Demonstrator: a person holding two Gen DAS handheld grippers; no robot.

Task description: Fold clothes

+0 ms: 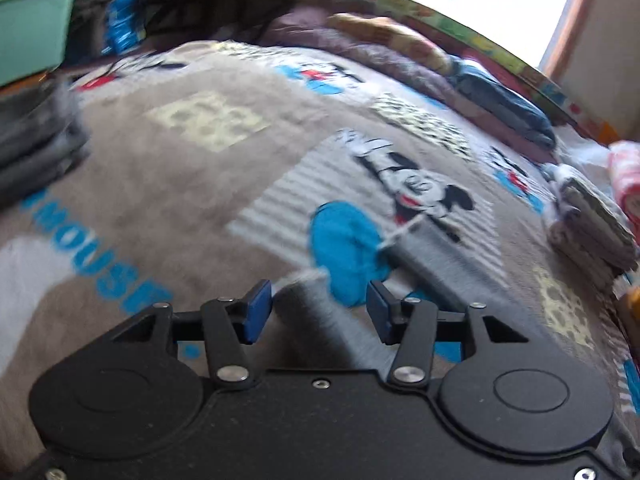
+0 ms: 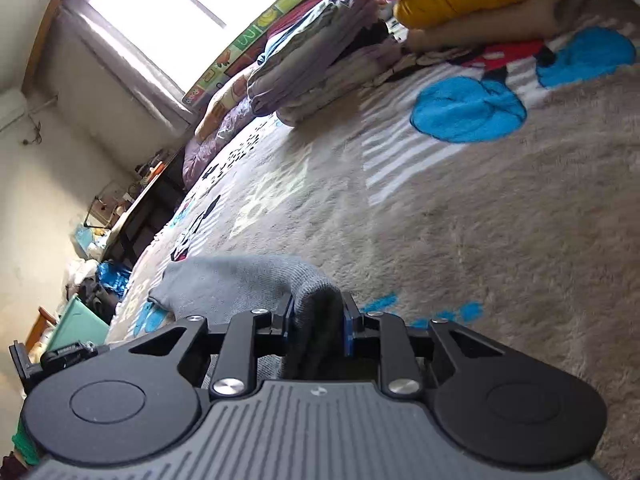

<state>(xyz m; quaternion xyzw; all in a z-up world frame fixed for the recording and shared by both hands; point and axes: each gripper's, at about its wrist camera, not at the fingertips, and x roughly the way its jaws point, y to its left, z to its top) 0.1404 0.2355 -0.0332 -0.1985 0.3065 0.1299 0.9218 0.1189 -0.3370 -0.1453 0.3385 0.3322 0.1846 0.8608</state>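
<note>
1. Grey knit garment (image 2: 248,280) lies on the bed's cartoon-print blanket (image 2: 500,240), close under both wrist cameras; one bunched end is pinched between the pads of the right tool (image 2: 318,326), which is narrowed onto it.
2. Left tool (image 1: 320,312) stands about half wide; blurred grey cloth (image 1: 332,320) passes between its pads, which do not press on it.
3. Judged step: gathering one end of the garment to start a fold, with only the right side gripped.
4. Next move calls for the left tool to take hold of cloth, then both to carry it over flat.
5. Farther off, folded piles (image 2: 320,60) sit along the bed's far edge, below the window (image 2: 192,12).
</note>
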